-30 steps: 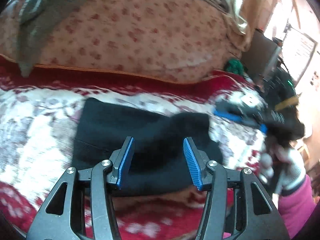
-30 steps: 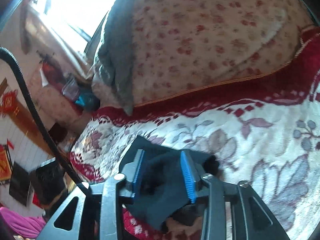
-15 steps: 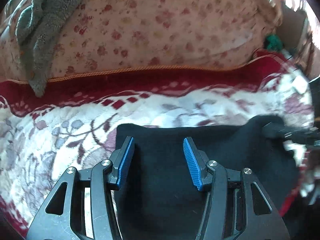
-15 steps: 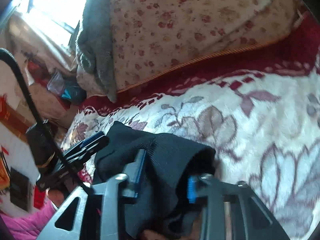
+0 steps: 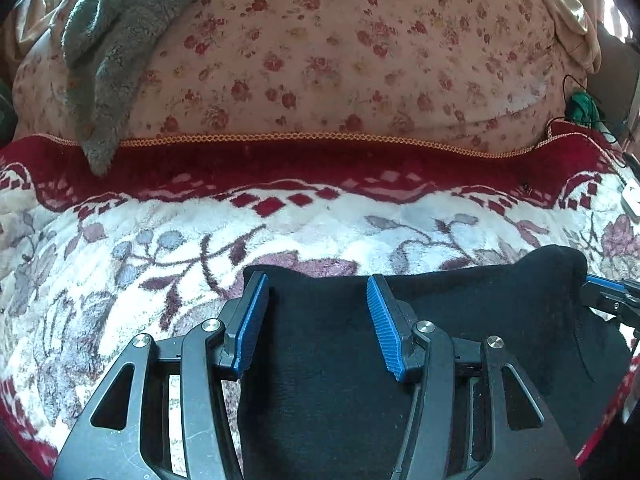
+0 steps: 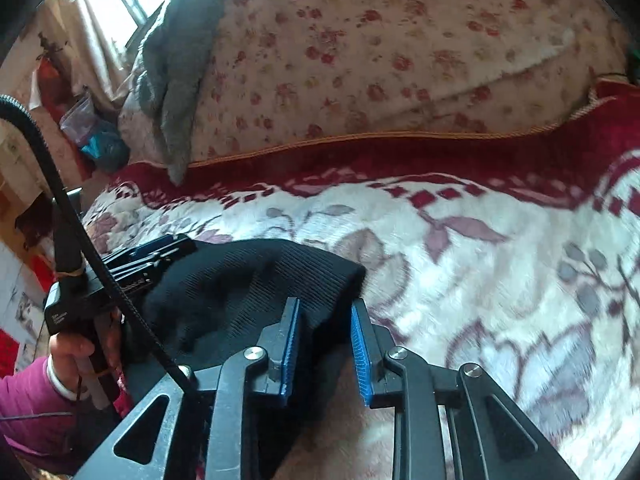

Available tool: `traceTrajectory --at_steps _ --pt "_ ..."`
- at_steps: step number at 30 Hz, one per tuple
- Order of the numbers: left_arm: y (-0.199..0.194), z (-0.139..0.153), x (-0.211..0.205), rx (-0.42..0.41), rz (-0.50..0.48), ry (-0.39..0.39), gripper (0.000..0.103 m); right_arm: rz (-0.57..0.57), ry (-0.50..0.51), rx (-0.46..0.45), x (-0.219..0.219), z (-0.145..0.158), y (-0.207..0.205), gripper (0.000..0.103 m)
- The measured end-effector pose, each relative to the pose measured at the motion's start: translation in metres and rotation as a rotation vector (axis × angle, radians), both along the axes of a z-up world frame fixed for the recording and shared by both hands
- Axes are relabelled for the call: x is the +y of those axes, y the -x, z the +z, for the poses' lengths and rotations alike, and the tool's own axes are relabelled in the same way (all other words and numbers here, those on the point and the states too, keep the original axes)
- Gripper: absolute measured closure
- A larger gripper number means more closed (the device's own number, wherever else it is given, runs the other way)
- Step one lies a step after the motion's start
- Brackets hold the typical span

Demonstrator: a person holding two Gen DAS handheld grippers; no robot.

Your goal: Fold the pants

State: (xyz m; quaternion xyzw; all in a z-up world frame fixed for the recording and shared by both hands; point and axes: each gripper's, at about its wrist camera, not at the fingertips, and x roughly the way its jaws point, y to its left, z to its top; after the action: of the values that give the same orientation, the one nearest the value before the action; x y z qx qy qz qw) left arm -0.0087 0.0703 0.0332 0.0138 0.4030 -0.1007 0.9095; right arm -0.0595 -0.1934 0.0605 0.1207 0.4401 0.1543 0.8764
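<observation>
You have one pair of black pants (image 5: 460,320) on the bed, lying on the white-and-red flowered blanket (image 5: 140,248), low in both frames. In the left view the folded bundle runs with its long axis left to right across the lower frame, its top edge straight and its right end rising into a rounded hump. In the right view its ribbed end (image 6: 304,272) points toward the middle of the frame.

Two tongs are at work. Your left tongs (image 5: 316,320) stand wide open over the left part of the pants, blue pads well apart and pinching no cloth. Your right tongs (image 6: 324,344) are parted too, with a fold of the pants lying between the pads; whether the pads touch it is hard to tell.

Behind the blanket sits one big flowered quilt (image 5: 340,52) with one grey towel (image 5: 108,68) draped over its left side.

The near part of the pants is hidden under the tongs' frames in both views. Your left hand (image 6: 76,356) shows at the lower left of the right view, partly cut off by the edge.
</observation>
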Motion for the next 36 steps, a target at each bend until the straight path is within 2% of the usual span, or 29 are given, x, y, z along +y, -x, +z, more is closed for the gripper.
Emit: traceTrajectory --at_steps 5,7,9,13,19,36 --pt "0.007 0.011 0.013 0.037 0.023 0.061 0.052 -0.039 -0.022 -0.027 0.003 0.023 0.013 0.078" --pt "0.012 0.014 0.016 0.041 0.036 0.065 0.052 -0.038 -0.024 -0.047 0.010 0.034 0.017 0.070" --pt "0.019 0.018 0.017 0.033 0.044 0.058 0.052 -0.024 -0.034 -0.069 0.019 0.042 0.019 0.054" --pt "0.034 0.027 0.021 -0.004 0.056 0.040 0.052 -0.004 -0.056 -0.085 0.041 0.048 0.020 0.054" --pt "0.056 0.035 0.027 -0.037 0.075 0.018 0.052 -0.005 -0.090 -0.070 0.064 0.040 0.025 0.054" --pt "0.079 0.031 0.038 -0.022 0.119 0.038 0.052 0.013 -0.080 -0.046 0.091 0.035 0.033 0.052"
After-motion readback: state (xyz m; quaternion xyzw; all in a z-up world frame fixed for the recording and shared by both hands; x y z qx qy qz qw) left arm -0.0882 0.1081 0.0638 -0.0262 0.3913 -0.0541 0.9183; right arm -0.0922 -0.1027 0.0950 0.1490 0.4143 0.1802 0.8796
